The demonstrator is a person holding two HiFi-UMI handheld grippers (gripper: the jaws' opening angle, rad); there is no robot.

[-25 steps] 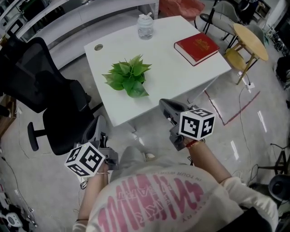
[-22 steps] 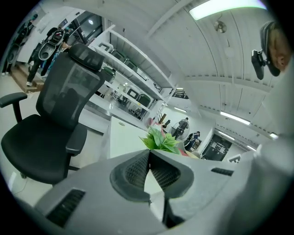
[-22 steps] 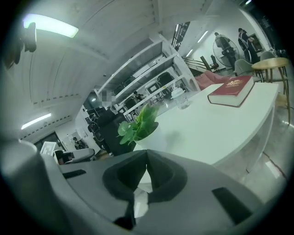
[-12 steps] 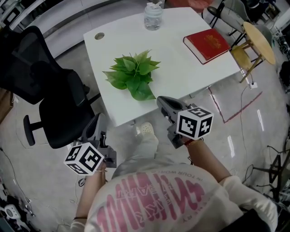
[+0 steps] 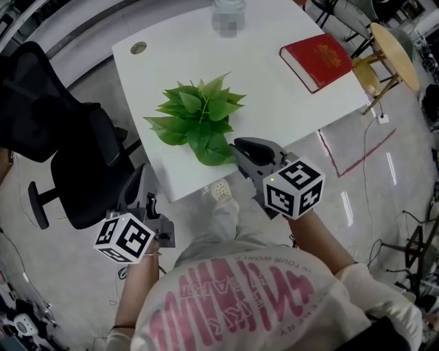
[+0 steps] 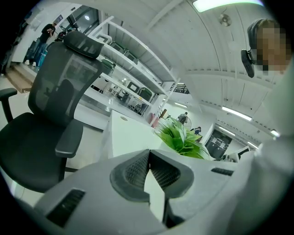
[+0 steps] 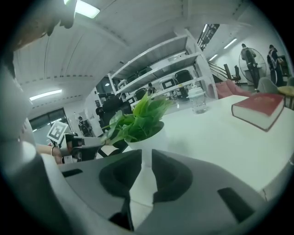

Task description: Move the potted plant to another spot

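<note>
The potted plant, green leaves in a white pot, stands on the white table near its front edge. In the right gripper view the plant's pot is straight ahead, a short way beyond the jaws. My right gripper reaches over the table's front edge just right of the leaves. Its jaws have just been opening and stand a narrow gap apart with nothing between them. My left gripper hangs below and left of the table, beside the chair, its tips together and empty. From there the plant shows beyond the table edge.
A black office chair stands left of the table. A red book lies at the table's far right and a clear jar at its back edge. A round wooden stool stands to the right. The person's leg and shoe are under the front edge.
Both grippers have moved forward toward the table. The right one has rolled, come over the front edge next to the plant, and parted its jaws slightly. The plant has stayed put.
</note>
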